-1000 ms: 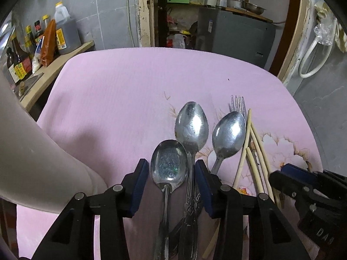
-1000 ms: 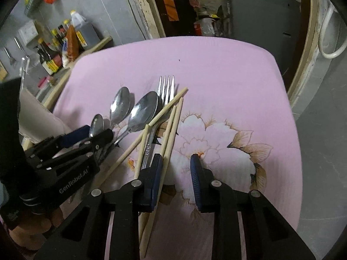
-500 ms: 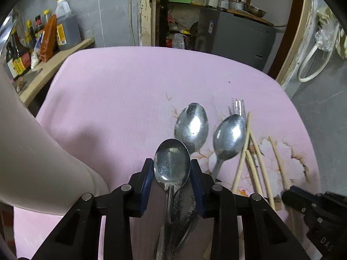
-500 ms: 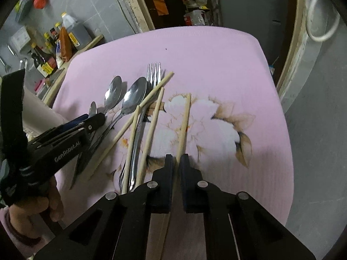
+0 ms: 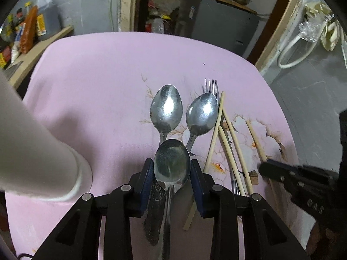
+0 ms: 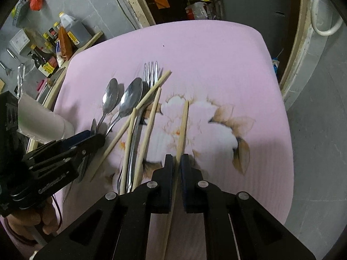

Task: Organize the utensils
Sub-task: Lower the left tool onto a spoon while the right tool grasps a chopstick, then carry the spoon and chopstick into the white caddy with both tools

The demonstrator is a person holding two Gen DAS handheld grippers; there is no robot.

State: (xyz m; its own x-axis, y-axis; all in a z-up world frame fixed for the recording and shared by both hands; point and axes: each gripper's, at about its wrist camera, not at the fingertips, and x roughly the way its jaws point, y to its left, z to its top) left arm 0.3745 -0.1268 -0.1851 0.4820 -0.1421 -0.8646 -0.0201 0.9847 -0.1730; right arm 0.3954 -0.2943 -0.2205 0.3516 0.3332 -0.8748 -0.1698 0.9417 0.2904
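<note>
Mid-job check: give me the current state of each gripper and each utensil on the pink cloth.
left gripper: shut on small spoon
right gripper: shut on single chopstick
two large spoons: lying loose, side by side
fork: flat, partly under chopsticks
three chopsticks: loose, crossed over the fork

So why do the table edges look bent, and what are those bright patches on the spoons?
Left wrist view: the fisheye lens bows the pink cloth and darkens the corners; the white patches on the two far spoons are glare from a light. The right gripper at the edge looks a little blurred. Right wrist view: same bowing, and a shadow covers the cloth's near end.
</note>
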